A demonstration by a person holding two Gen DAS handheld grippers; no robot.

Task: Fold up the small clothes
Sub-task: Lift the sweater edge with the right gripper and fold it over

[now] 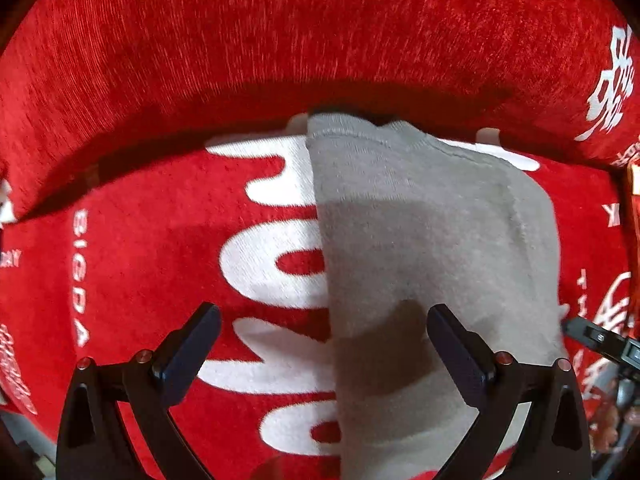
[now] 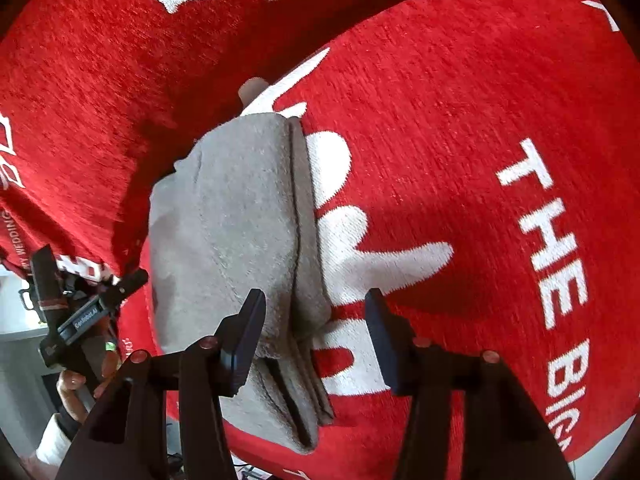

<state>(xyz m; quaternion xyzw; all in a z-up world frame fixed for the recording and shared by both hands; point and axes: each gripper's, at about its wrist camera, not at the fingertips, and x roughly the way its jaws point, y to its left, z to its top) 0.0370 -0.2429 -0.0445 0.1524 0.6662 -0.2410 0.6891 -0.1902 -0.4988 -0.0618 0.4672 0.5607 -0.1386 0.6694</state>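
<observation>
Grey cloth (image 2: 236, 232) lies folded flat on the red blanket (image 2: 440, 120) w/ big white letters, so both hand-held grippers let go: left (image 1: 324, 344) wide open above it, right (image 2: 316, 320) open over its folded edge.

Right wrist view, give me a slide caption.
Right gripper open over folded grey garment lying on red lettered cover.

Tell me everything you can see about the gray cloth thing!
The gray garment is small, soft and fuzzy-looking, like fleece or knit. It is folded into several layers, with stacked edges and a stitched hem showing. It lies flat on the red blanket with big white letters, partly covering them. The right gripper is open around its near edge without pinching it; the left gripper is open above it too.
</observation>
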